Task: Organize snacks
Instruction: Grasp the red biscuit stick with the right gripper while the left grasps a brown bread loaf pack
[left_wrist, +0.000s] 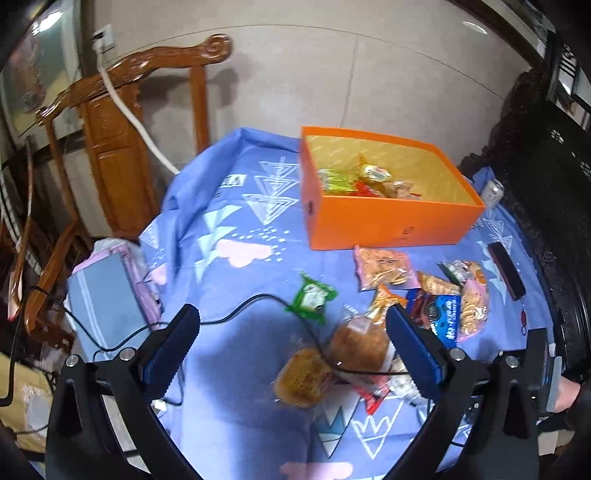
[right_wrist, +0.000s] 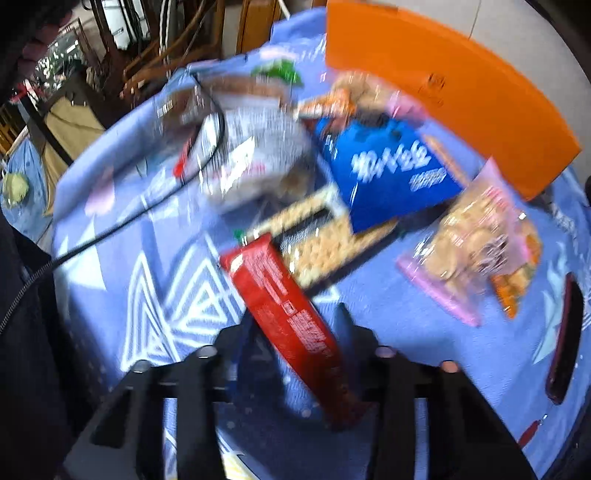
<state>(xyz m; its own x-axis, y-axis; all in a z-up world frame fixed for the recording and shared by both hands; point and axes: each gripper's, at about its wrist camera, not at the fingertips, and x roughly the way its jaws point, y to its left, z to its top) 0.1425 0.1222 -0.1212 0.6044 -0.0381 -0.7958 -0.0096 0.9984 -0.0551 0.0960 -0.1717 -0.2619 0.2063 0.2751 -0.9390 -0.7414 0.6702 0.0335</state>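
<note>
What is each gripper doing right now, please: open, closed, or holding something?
Left gripper: open, holding nothing, above the snack packets.
Right gripper: closed on the red snack box.

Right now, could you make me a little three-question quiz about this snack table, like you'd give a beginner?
1. True or false: the orange box already holds some snacks.
2. What is between the fingers of the right gripper? A) a green packet B) a red packet C) a drink can
3. Fill in: the left gripper hangs over the blue cloth with its fingers ____.

Key:
1. True; wrapped snacks lie inside.
2. B; the fingers are closed on the red packet.
3. Open; nothing is gripped between them.
</note>
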